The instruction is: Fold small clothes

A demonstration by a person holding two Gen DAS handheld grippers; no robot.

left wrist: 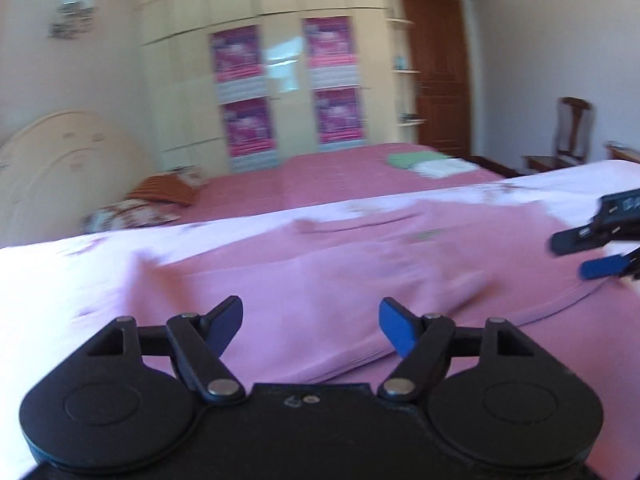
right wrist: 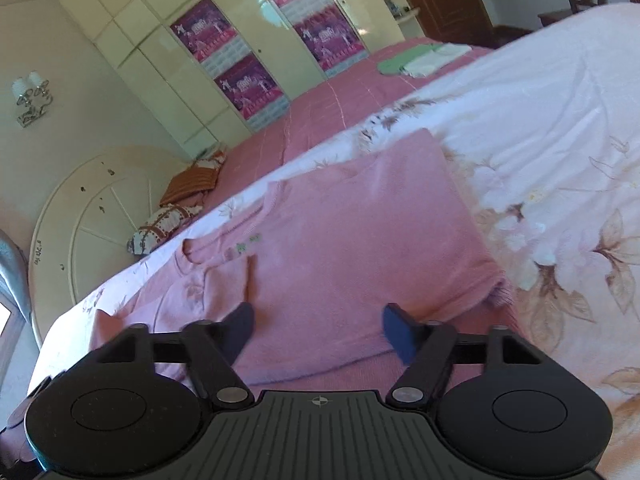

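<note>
Both grippers sit low over a pink top point(right wrist: 344, 240) spread flat on a floral bedsheet point(right wrist: 560, 128). Left gripper point(left wrist: 311, 330): jaws apart, nothing betw. them, cloth just below. Right gripper point(right wrist: 318, 330): jaws apart too, empty, above the top's folded lower part. Green & white folded clothes point(right wrist: 420, 58) lie well apart on the far pink bed point(right wrist: 320, 108), near the wardrobe point(right wrist: 160, 48).

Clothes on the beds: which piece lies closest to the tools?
The pink top, spread on the floral cover directly before both tools; the green cloth and white cloth lie on the far bed.
</note>
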